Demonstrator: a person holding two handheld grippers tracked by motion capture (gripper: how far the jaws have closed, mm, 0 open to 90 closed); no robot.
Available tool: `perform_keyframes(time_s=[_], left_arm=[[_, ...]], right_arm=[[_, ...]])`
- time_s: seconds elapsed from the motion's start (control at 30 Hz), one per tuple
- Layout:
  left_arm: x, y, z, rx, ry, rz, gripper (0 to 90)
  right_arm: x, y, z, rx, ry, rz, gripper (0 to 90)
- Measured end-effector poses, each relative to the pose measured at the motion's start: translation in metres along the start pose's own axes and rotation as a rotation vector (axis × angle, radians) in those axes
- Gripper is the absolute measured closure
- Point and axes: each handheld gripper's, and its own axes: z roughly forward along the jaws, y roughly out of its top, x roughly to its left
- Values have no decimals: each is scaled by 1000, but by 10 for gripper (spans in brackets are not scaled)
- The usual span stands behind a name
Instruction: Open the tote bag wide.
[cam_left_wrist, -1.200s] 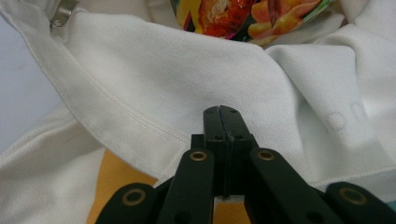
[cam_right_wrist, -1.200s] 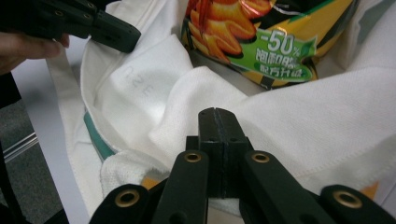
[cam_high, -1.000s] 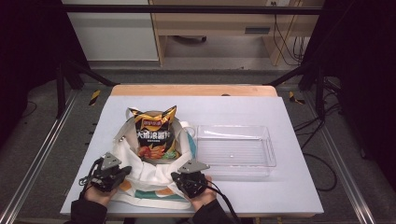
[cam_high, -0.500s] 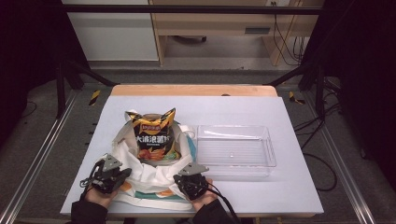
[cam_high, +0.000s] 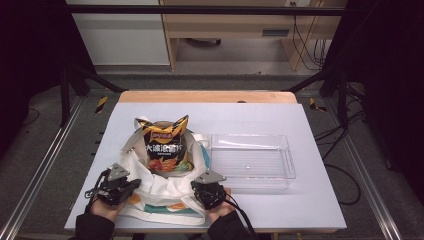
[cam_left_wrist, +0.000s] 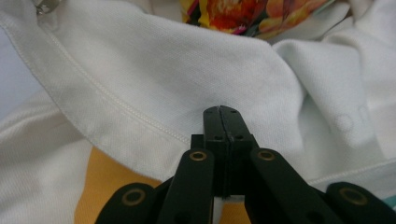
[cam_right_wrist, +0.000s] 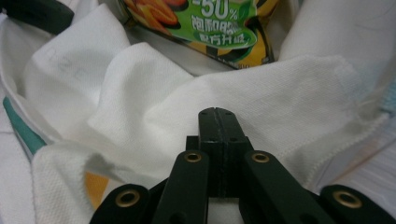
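A white cloth bag (cam_high: 167, 184) with teal and orange print lies open at the table's near left. A black and orange chip packet (cam_high: 165, 145) stands in its mouth. My left gripper (cam_high: 133, 185) is at the bag's near left rim; in the left gripper view it (cam_left_wrist: 220, 110) is shut, with white cloth (cam_left_wrist: 140, 79) pinched low between the jaws. My right gripper (cam_high: 206, 186) is at the near right rim; in the right gripper view it (cam_right_wrist: 215, 112) is shut on a fold of the cloth (cam_right_wrist: 261, 98), with the packet (cam_right_wrist: 210, 23) just beyond.
A clear plastic tray (cam_high: 252, 161) stands empty right of the bag, close to my right gripper. The white table top (cam_high: 310, 205) ends at a wooden strip at the back. Black frame posts stand at both sides.
The chip packet has sunk slightly lower into the bag's mouth. Both grippers have stayed nearly in place on the rim.
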Motion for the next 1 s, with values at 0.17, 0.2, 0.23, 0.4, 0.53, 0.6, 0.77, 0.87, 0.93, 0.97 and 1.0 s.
perform_keyframes(time_s=[0.17,0.2,0.23,0.4,0.53,0.6,0.77,0.87,0.93,0.97,1.0], left_arm=[[4,15,-9,-90,7,-23,891],[6,19,-9,-108,22,-21,891],[10,23,-9,-122,37,-25,891],[29,29,-1,-141,109,-57,896],[54,10,13,-65,115,-124,898],[54,8,12,-67,116,-125,898],[46,6,16,-37,145,-76,898],[46,4,16,-41,139,-79,898],[46,2,16,-47,135,-83,898],[46,2,16,-43,135,-79,898],[45,2,16,-44,139,-75,898]], right_arm=[[0,-2,1,5,-2,-15,900],[1,-3,2,4,-3,-16,900],[1,-4,2,3,-2,-16,900],[1,-4,1,-4,0,-18,900],[0,-2,-6,-44,-9,1,900],[-1,-1,-10,-62,-36,6,900],[-8,-5,-16,-62,-64,16,900],[-9,-11,-14,-56,-76,21,900],[-11,-14,-14,-50,-74,35,900],[-11,-15,-14,-43,-75,45,900],[-12,-15,-13,-40,-76,32,900]])
